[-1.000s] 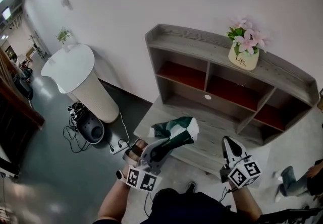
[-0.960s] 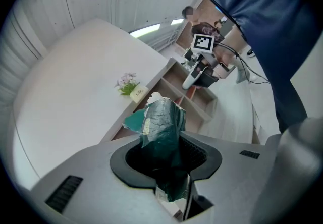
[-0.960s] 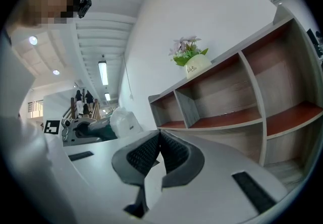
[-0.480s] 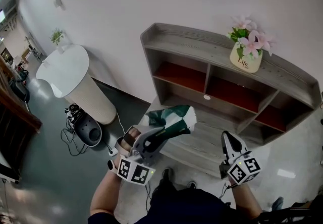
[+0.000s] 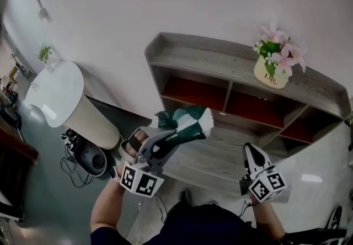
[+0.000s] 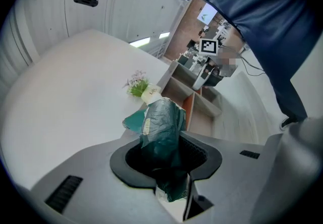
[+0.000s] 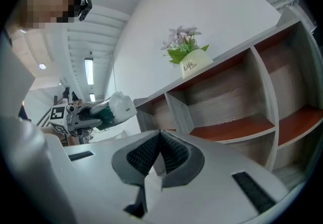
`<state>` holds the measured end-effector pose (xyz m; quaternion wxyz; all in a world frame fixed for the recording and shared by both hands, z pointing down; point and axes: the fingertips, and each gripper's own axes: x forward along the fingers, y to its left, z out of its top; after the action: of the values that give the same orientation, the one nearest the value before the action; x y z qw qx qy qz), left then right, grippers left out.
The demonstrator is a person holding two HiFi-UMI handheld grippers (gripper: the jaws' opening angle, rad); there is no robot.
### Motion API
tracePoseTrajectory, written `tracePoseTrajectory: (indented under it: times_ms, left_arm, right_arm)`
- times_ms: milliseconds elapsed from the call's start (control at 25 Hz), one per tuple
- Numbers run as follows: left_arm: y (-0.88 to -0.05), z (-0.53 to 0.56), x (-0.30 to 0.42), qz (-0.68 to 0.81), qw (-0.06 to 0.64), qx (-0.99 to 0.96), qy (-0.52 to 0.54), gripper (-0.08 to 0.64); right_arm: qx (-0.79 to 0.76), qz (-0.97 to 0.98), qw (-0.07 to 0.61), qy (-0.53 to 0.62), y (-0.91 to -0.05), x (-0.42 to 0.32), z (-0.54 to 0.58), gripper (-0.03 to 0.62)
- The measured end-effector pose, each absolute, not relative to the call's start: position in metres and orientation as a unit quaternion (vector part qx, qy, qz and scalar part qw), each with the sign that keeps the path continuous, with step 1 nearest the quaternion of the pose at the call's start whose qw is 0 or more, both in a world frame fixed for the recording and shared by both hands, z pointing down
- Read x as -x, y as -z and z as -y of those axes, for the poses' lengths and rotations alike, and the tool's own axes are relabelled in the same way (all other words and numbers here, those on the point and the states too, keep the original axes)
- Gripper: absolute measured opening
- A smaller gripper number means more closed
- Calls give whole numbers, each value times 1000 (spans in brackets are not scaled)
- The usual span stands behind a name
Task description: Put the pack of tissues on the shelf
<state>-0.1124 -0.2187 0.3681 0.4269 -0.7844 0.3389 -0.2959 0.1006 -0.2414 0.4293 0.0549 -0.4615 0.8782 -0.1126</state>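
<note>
Holding: soft green-and-white plastic pack of tissues [image 5: 190,121], clamped between the jaws of the left gripper [image 5: 179,138], aloft before the grey wooden shelf unit [image 5: 231,62], seemingly positioned for placement. Right gripper [image 5: 249,155]: jaws pressed together, empty, low, apparently idle.

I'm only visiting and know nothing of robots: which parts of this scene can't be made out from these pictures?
- The pack of tissues: in the left gripper view its lower end is hidden between the left tongs' pads, and its print is too small to read.
- The shelf: its base is hidden by the person's body and the right tongs in the head view.
- The flowerpot: the smaller print is too small.
</note>
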Motion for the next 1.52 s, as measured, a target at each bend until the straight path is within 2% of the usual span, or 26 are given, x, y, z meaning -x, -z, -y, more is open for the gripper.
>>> tracePoseTrajectory:
  times_ms: [720, 1520]
  left_arm:
    - [-319, 305, 155, -292, 479, 787, 256, 138]
    - [-265, 394, 138, -237, 532, 779, 231, 140]
  right_arm:
    - [516, -847, 63, 111, -431, -64, 269, 5]
    - [583, -804, 59, 108, -437, -66, 256, 5]
